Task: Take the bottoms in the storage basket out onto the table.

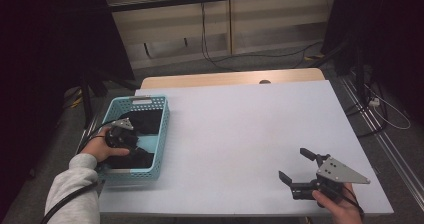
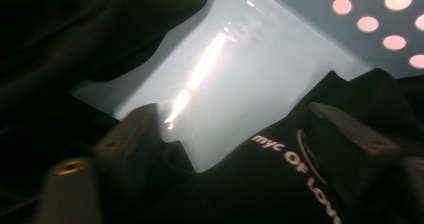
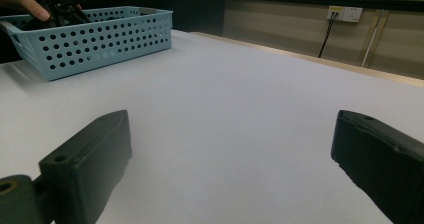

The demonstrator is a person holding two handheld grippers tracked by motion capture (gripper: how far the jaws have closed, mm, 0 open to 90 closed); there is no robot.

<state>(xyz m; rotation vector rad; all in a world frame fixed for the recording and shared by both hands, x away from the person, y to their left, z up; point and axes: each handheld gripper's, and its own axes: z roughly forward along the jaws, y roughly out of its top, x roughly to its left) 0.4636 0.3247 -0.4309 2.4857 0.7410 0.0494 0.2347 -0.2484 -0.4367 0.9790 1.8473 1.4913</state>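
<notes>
Two handheld grippers are seen from above at a white, matte table (image 1: pixel 240 134). At the left of the frame, a light blue perforated plastic basket (image 1: pixel 162 129) sits at the table's left edge, and crumpled black fabric (image 1: pixel 145 121) is heaped inside it. The left gripper (image 1: pixel 122 139) is lowered into the basket, onto the fabric. In the left gripper view, its jaws are sunk partly open into the soft folds beside white printed lettering (image 2: pixel 295 164), with the basket's glossy floor beyond; whether the cloth is pinched cannot be told. At the lower right, the right gripper (image 1: pixel 295 166) is held just above the bare table, its blunt black jaws spread wide with nothing between them.
</notes>
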